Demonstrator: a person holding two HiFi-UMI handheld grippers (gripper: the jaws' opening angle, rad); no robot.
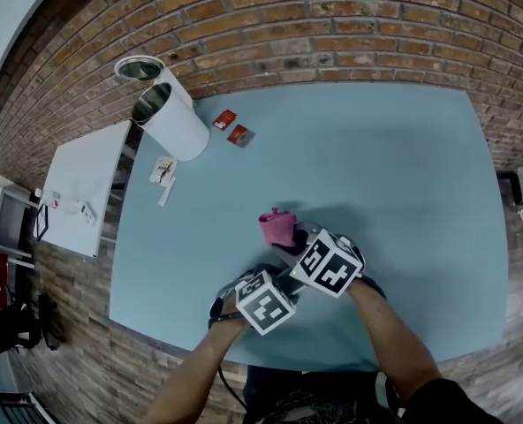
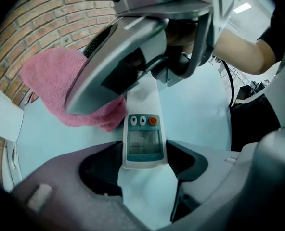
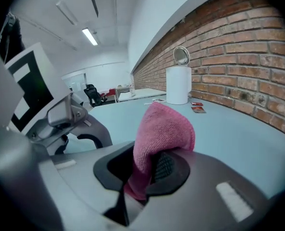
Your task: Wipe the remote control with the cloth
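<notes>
A white remote control (image 2: 143,138) with a small screen and an orange button lies between the jaws of my left gripper (image 2: 143,160), which is shut on its sides and points steeply down at the blue table (image 1: 403,175). My right gripper (image 3: 149,170) is shut on a pink cloth (image 3: 164,129) that bulges up out of its jaws. In the left gripper view the cloth (image 2: 56,85) hangs just beyond the remote's far end, touching its upper left edge. From the head view the cloth (image 1: 276,226) shows ahead of both marker cubes, and the remote is hidden.
Two white cylinders (image 1: 169,117) stand at the table's far left, with small red packets (image 1: 232,128) and paper bits (image 1: 162,173) near them. A white board (image 1: 85,184) lies off the table's left edge. The brick wall (image 3: 248,57) runs along the far side.
</notes>
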